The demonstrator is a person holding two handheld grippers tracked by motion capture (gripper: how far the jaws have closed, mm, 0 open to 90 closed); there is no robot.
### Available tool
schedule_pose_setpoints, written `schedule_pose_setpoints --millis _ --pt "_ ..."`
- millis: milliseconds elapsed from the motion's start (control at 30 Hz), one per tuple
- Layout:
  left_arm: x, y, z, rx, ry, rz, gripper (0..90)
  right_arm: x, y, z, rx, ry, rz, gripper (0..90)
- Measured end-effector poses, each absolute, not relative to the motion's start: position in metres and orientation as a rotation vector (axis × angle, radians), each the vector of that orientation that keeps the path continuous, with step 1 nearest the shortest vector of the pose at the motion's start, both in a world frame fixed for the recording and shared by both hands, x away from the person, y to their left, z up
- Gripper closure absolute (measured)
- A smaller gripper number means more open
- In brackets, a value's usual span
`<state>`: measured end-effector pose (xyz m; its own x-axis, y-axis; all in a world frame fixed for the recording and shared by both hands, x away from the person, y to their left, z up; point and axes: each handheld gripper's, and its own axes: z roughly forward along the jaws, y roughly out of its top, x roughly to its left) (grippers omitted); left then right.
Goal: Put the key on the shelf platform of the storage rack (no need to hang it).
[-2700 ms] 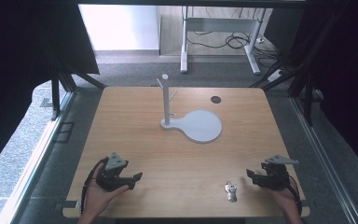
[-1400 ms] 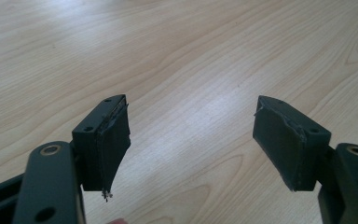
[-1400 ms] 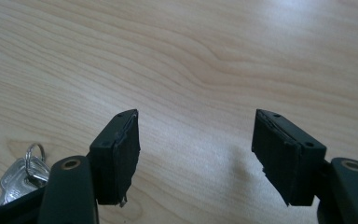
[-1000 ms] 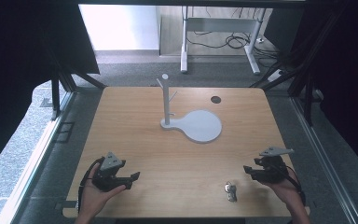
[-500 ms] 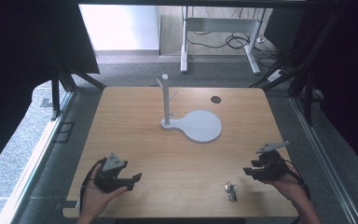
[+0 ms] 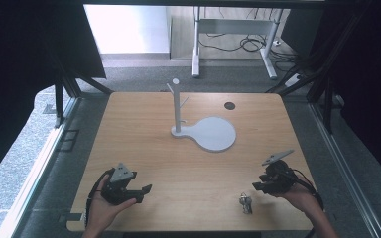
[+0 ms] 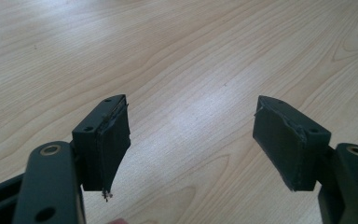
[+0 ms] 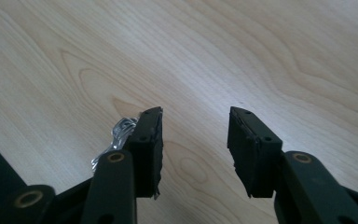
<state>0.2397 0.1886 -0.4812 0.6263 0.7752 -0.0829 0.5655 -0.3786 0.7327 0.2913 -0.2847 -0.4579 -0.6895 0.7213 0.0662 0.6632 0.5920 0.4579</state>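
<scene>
Keys (image 6: 246, 203) lie flat on the table (image 6: 144, 124), near edge, right of centre. Small metal bunch on a ring; detail too small to read from above.

Right gripper (image 6: 258, 186) hovers just right of the keys, jaws apart with nothing between them. In the right gripper view the keys (image 8: 117, 136) sit outside the left jaw, partly hidden behind it, not in the gap.

Left gripper (image 6: 144, 190) rests near the left corner, well apart from the keys, jaws spread wide over bare wood, empty.

White stand (image 6: 177, 106) with pegs, upright on its round base (image 6: 214, 133), middle of the table, farther off.

Risks, as I judge them:
- Gripper is offset. Closing now would catch air, or the left jaw would nudge the bunch sideways toward the near edge.
- Keys lie low and flat; jaws coming down shallow may skate over them or pinch only one key, leaving the rest to swing.
- Loose ring may slip from a poor bite during the carry toward the stand.
</scene>
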Motion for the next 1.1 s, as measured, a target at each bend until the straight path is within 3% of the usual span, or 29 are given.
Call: schedule_pose_setpoints --millis 1100 --pt "0.240 0.189 -0.482 2.091 1.050 0.352 27.4 0.298 -0.242 -0.486 1.148 2.910 0.498 72.1"
